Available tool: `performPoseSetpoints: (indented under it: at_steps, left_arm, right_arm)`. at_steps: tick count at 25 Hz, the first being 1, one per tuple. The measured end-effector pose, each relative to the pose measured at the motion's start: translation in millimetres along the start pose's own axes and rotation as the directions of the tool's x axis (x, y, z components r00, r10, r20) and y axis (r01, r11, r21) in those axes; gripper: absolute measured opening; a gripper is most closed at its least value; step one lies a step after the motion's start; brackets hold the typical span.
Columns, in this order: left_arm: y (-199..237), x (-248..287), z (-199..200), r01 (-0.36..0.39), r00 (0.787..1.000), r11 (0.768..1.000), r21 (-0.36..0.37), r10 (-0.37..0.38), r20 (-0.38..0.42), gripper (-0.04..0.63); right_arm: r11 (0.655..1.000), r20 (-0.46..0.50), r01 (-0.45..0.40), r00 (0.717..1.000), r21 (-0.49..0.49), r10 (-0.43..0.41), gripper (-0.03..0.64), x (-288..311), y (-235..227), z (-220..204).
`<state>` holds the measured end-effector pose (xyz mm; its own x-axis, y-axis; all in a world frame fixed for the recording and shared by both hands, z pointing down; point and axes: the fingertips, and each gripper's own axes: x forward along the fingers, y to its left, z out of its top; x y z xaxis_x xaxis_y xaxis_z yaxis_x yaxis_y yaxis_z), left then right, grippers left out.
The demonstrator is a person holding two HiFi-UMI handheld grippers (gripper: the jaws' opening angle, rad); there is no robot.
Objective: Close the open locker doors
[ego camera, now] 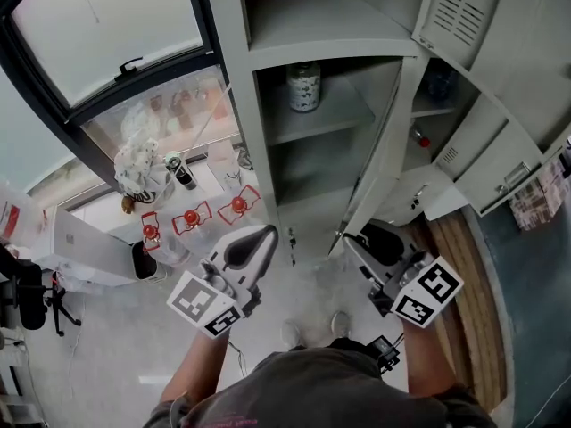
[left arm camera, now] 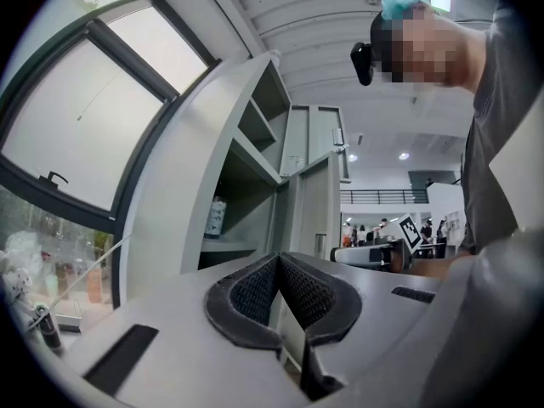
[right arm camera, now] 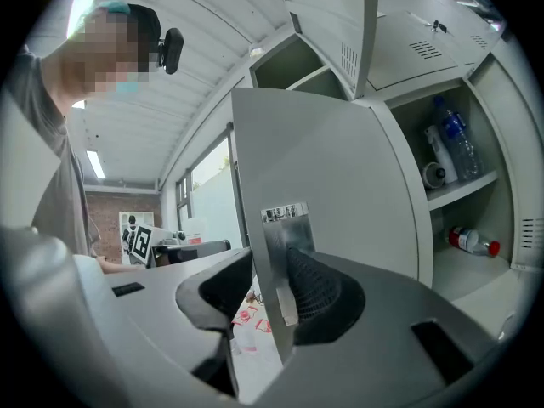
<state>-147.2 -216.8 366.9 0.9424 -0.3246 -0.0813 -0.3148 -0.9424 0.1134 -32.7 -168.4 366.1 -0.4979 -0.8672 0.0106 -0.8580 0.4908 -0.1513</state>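
Grey steel door (ego camera: 385,141) at mid-frame stands wide open, its latch edge between the parted jaws of the right gripper (right arm camera: 270,294), one pad against it. Lower left, the left gripper (left arm camera: 278,266) is pinched together, empty. Nothing looks closed yet; other doors (ego camera: 468,16) at upper right hang open too.

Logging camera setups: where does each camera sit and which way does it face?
Head view: on the head, steeply down at the lockers; forearms, left gripper, right gripper show.
Left gripper view: on that gripper, shut jaws toward the open shelves; torso at right.
Right gripper view: on that gripper, jaws astride the locker door; shoulder at left.
Shared: jar, head and left gripper views.
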Motion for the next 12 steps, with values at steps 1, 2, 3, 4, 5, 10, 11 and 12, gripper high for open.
performPoseSetpoints:
  at_steps: [1, 2, 3, 4, 5, 10, 11, 12]
  left_arm:
    - [2, -2, 0, -0.004, 1.0, 1.0, 0.0, 0.004, 0.0, 0.009]
    - [5, -3, 1, -0.008, 1.0, 1.0, 0.001, 0.008, 0.001, 0.009]
    - [7, -4, 1, -0.012, 1.0, 1.0, 0.002, 0.012, 0.002, 0.009]
    - [9, -5, 1, -0.017, 1.0, 1.0, 0.002, 0.017, 0.003, 0.009]
    - [11, -7, 2, -0.021, 1.0, 1.0, 0.002, 0.021, 0.004, 0.009]
    - [21, -13, 4, -0.042, 0.999, 0.999, 0.0, 0.042, 0.009, 0.009]
    - [22, -14, 4, -0.046, 0.999, 0.999, 0.0, 0.046, 0.01, 0.009]
    - [24, -14, 4, -0.05, 0.999, 0.999, -0.001, 0.05, 0.011, 0.009]
  right_arm:
    - [1.0, -0.001, -0.005, 1.0, 0.0, 0.005, 0.135, 3, 1, 0]
    - [1.0, -0.002, -0.01, 1.0, -0.001, 0.01, 0.133, 6, 1, 0]
    - [1.0, -0.003, -0.014, 1.0, -0.001, 0.014, 0.132, 9, 2, 0]
    - [1.0, -0.004, -0.018, 1.0, -0.001, 0.018, 0.13, 12, 2, 0]
    - [1.0, -0.006, -0.022, 1.0, 0.0, 0.022, 0.13, 15, 2, 0]
    - [0.999, -0.016, -0.042, 0.999, -0.001, 0.042, 0.126, 30, 6, -1]
    - [0.999, -0.017, -0.046, 0.999, -0.001, 0.046, 0.126, 32, 6, -1]
    - [0.999, -0.017, -0.05, 0.999, -0.001, 0.05, 0.126, 35, 6, -1]
